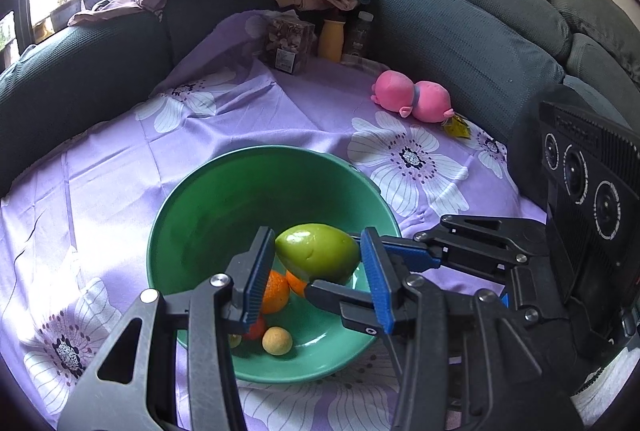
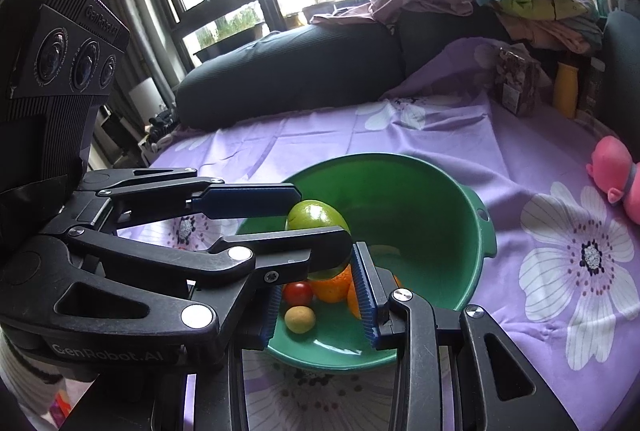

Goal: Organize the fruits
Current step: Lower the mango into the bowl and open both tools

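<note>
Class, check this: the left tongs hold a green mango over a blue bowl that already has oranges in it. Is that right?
One detail is wrong: the bowl is green, not blue, as the left wrist view shows. The left tongs do hold the green mango over it, with oranges inside.

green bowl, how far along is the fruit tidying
Done: two oranges, a red tomato and a small yellow fruit lie in the green bowl. In hand: the left gripper has its fingers shut on a green mango above the bowl; the right gripper is open beside it. Left: release the mango. No other loose fruit shows on the cloth.
</note>
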`<state>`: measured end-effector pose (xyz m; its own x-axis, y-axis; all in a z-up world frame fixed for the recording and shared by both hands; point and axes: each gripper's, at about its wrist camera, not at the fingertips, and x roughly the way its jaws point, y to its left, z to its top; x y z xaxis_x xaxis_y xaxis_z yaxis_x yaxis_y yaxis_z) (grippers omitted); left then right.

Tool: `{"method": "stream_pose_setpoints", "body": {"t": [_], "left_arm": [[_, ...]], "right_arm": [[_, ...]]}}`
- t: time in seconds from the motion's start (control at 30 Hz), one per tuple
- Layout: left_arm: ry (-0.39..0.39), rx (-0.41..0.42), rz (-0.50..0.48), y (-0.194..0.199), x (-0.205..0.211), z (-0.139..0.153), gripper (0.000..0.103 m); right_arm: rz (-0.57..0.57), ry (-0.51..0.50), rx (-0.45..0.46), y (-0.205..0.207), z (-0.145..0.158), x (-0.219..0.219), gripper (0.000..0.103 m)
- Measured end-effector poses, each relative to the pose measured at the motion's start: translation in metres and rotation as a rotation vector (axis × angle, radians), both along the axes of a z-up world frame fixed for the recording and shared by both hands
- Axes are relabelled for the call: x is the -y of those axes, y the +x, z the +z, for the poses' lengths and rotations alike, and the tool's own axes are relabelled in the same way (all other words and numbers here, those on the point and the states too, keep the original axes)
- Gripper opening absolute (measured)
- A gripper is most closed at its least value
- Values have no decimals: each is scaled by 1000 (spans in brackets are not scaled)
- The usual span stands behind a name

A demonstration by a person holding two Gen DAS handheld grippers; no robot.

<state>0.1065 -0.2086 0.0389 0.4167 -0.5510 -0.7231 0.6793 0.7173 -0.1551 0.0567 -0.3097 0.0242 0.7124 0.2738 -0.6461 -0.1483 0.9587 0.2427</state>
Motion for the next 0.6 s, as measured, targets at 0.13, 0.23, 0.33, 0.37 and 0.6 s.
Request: {"method": "stream_pose_setpoints", "body": {"t": [0.13, 0.23, 0.33, 0.37, 0.6], "left_arm": [[-1, -16, 0, 4, 2, -6, 44], [-4, -31, 1, 8, 2, -11, 44], [-6, -46, 1, 11, 4, -15, 44], [-7, -50, 1, 12, 4, -17, 44], [-19, -76, 2, 16, 5, -25, 44]], "right_arm": [[1, -3, -16, 4, -5, 1, 35], [0, -5, -30, 8, -10, 3, 35], [0, -11, -45, 11, -13, 4, 35], [1, -12, -50, 11, -15, 4, 35], [-2, -17, -75, 14, -20, 5, 35]]}}
